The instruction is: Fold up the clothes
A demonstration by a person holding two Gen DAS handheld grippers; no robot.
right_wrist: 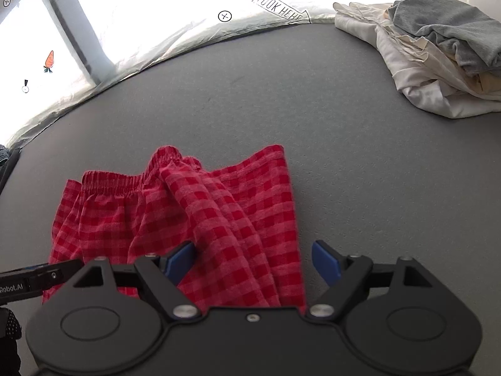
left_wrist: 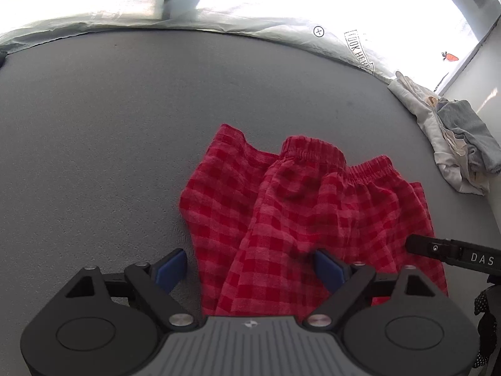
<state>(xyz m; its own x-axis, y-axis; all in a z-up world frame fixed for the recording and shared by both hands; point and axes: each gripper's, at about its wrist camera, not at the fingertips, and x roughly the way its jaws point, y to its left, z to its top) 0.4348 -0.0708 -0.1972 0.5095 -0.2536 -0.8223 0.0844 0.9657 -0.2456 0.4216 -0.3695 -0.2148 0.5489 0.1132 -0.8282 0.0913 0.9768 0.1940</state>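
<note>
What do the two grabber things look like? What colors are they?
Both are mostly black. The left gripper has two blue fingertips, black jointed links with silver bolts, round black discs on each side and a ribbed grey middle plate. The right gripper has the same blue fingertips and silver bolts, but its middle is plain black. White lettering shows on their sides, only partly readable.

Both tools are sitting low and pointing forward, side by side and pretty close together. The left tool has its blue-padded fingers spread wide apart with nothing pinched between them, and the right tool is the same deal, fingers wide open. Each one's black body pokes into the edge of the other's camera view.
</note>
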